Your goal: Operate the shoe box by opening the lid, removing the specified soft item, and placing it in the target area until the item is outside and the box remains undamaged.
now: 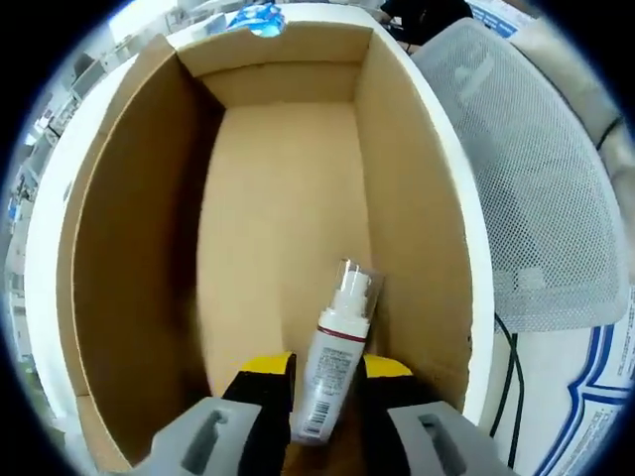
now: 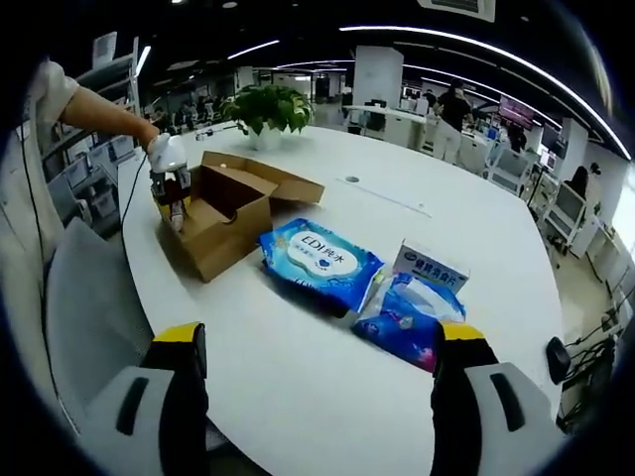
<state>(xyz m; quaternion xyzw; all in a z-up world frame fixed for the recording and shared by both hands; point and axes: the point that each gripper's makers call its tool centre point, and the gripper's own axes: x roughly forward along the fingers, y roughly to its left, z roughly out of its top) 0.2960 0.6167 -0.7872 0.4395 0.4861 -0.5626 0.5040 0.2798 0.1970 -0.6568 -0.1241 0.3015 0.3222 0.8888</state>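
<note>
Where writing can be read, the blue soft pack (image 2: 319,260) on the white round surface (image 2: 417,213) bears "LDI" and Chinese characters, while the small white carton (image 2: 430,266) beside it and the label of the bottle (image 1: 332,365) carry print too small to read. Left tool (image 1: 327,392) — yellow-tipped jaws closed on the white cylindrical bottle with clear cap — reaches into the open brown corrugated shoe box (image 1: 139,248), its plain cardboard floor bare. Right tool (image 2: 319,362) — jaws spread wide, holding nothing — hovers above the surface, a crumpled blue wrapper (image 2: 407,322) nearby; a potted plant (image 2: 266,107) stands beyond the box.
</note>
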